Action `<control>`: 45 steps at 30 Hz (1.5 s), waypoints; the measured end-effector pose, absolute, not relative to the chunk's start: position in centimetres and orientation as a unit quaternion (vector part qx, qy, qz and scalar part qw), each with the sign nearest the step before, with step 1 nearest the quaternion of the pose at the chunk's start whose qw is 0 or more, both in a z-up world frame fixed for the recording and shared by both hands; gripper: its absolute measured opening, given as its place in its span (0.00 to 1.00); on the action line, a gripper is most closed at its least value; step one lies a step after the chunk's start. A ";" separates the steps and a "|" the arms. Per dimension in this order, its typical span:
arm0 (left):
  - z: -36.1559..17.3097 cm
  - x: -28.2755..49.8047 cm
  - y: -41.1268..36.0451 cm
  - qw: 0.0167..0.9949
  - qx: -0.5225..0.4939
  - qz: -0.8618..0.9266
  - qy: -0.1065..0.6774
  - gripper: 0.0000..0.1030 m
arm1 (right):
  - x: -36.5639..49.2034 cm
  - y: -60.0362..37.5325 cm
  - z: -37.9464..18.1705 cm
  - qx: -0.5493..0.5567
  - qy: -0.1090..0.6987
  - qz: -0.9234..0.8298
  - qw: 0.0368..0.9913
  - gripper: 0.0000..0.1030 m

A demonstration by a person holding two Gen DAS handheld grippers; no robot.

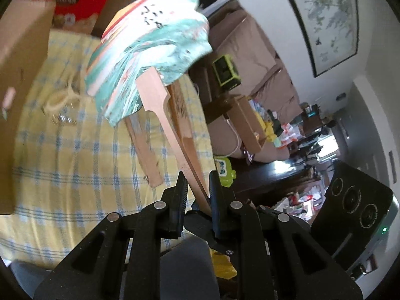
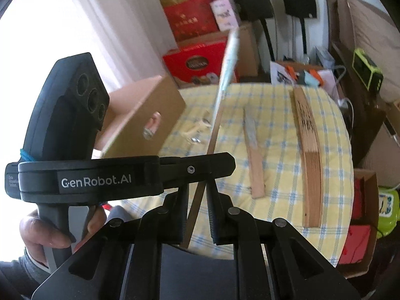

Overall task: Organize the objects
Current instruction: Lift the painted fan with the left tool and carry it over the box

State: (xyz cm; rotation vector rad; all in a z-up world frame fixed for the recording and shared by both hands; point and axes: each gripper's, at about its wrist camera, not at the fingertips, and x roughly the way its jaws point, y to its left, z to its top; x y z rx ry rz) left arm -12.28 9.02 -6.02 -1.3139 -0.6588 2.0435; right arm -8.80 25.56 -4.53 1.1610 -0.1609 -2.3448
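Both tongs point(image 1: 197, 187) point(image 2: 198, 197) clamp the folding fan's point(image 1: 150, 50) wooden handle.

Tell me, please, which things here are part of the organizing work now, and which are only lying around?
In the job:
- painted fan, its wooden handle held by both the left gripper and the right gripper
- closed folding fan and wooden stick on the checked tablecloth
- cardboard box

Lying about:
- red gift boxes
- green clock
- sofa cushions
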 end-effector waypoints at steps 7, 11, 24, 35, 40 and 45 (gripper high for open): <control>-1.7 -11.1 7.1 0.304 -0.454 0.805 -0.233 0.14 | -8.0 24.0 -1.0 0.398 -0.068 -0.871 0.281 0.13; 0.6 -10.2 5.3 0.295 -0.428 0.822 -0.232 0.14 | -7.5 22.3 1.2 0.379 -0.057 -0.874 0.299 0.13; 2.0 -8.8 -2.5 0.217 -0.408 0.853 -0.241 0.15 | -8.2 14.2 3.3 0.378 -0.020 -0.847 0.373 0.14; 0.0 -7.8 -10.8 0.139 -0.399 0.864 -0.275 0.15 | -9.3 6.7 1.7 0.397 0.009 -0.802 0.446 0.14; -1.0 -7.4 -13.2 0.100 -0.398 0.866 -0.287 0.15 | -9.8 4.2 0.5 0.409 0.016 -0.777 0.479 0.14; -2.0 -7.5 -14.8 0.071 -0.394 0.870 -0.289 0.15 | -10.6 2.1 -0.6 0.421 0.012 -0.750 0.510 0.14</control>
